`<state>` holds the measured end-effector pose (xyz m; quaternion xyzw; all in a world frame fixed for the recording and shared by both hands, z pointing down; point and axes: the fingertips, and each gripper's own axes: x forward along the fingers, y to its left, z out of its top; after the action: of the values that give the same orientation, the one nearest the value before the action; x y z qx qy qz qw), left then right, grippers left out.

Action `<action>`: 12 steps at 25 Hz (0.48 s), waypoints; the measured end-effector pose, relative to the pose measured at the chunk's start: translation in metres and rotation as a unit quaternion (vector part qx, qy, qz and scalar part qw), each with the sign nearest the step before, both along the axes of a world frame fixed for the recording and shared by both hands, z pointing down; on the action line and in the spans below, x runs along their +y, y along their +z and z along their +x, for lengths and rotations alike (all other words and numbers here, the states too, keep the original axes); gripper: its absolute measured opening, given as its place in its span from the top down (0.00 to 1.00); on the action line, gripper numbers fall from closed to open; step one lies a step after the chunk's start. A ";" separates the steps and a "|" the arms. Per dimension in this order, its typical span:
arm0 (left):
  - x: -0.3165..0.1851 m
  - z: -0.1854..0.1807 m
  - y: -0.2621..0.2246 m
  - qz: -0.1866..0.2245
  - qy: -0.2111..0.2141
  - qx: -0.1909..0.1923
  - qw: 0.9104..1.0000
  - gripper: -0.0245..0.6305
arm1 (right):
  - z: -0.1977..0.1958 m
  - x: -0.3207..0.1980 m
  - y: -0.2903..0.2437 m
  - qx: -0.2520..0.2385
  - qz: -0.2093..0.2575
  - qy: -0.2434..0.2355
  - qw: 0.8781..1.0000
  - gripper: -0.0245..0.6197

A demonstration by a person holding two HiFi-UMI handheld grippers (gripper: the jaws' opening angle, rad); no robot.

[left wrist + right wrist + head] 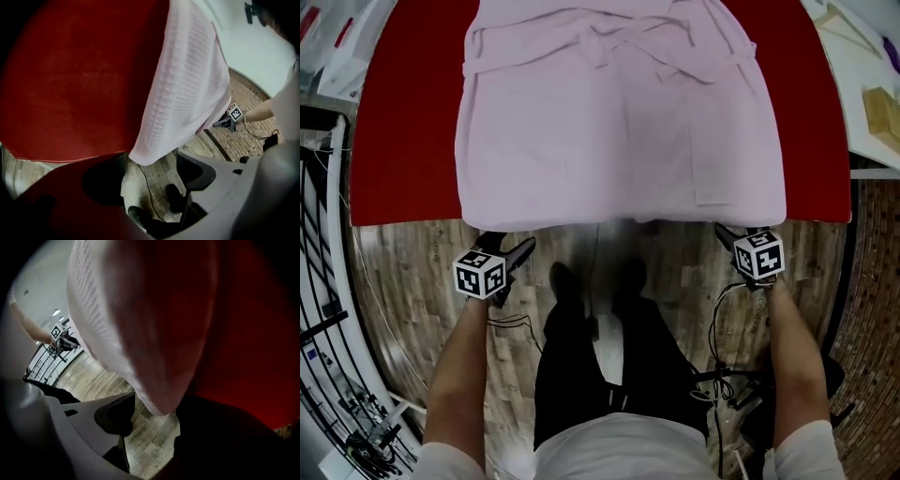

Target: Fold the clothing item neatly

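At the red table's (403, 141) near edge we log one pink robe (609, 131), collar cropped, hem overhanging; left gripper (523, 251) and right gripper (724, 232) gape wide, clasping nothing.

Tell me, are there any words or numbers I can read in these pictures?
No text can be read anywhere.
Left marker cube: only a black-and-white square pattern, no letters.
Right marker cube: the same, pattern only.
Papers at the top left edge: any print is too small and blurred to read.
Pink garment: no tag or print shows.
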<state>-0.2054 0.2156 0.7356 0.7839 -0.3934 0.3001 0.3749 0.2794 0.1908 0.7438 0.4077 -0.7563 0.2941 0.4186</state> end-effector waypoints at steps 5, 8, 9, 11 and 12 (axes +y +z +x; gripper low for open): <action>-0.012 0.008 0.015 -0.008 0.025 -0.006 1.000 0.48 | -0.013 -0.015 0.010 -0.001 0.005 -0.015 1.000 0.58; -0.017 0.017 0.023 -0.012 0.029 -0.002 0.999 0.49 | -0.010 -0.018 0.013 0.007 0.003 -0.014 1.000 0.58; -0.018 0.019 0.024 -0.014 0.028 0.002 1.000 0.49 | -0.009 -0.019 0.015 0.009 0.002 -0.011 1.000 0.58; -0.018 0.023 0.025 -0.019 0.026 0.013 0.999 0.49 | -0.009 -0.020 0.017 0.009 0.000 -0.002 1.000 0.58; -0.017 0.025 0.025 -0.021 0.026 0.018 0.999 0.49 | -0.010 -0.020 0.017 0.007 -0.001 0.002 1.000 0.58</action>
<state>-0.1806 0.1982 0.7603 0.7909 -0.3598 0.3040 0.3908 0.2696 0.1708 0.7613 0.4102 -0.7525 0.2932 0.4236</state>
